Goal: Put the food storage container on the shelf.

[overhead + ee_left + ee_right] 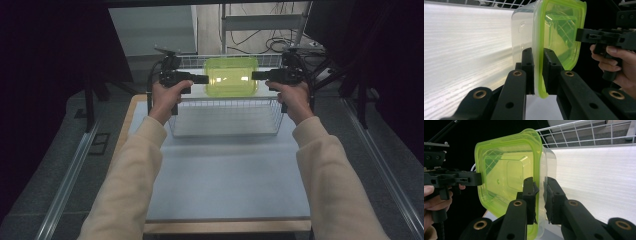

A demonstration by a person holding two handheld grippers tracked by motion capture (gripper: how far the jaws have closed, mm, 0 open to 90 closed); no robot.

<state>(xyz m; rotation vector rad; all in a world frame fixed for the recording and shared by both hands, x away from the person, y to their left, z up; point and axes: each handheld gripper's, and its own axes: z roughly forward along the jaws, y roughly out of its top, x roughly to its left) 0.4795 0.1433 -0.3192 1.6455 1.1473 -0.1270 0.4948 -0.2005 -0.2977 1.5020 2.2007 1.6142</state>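
A clear plastic container with a yellow-green lid (231,76) hangs in the air over a white wire basket (227,118). My left gripper (204,79) is shut on the lid's left rim, my right gripper (256,75) on its right rim. In the left gripper view the lid rim (539,75) is pinched between the two black jaws, with the clear tub (522,32) to its left and the other gripper (599,37) beyond. In the right gripper view the jaws close on the lidded container's rim (537,157), and the left gripper (461,180) holds the far edge.
The wire basket stands at the far end of a white mat (227,175) on a wooden table. A metal rack (260,22) and loose cables (280,45) lie behind it. Dark curtains flank both sides.
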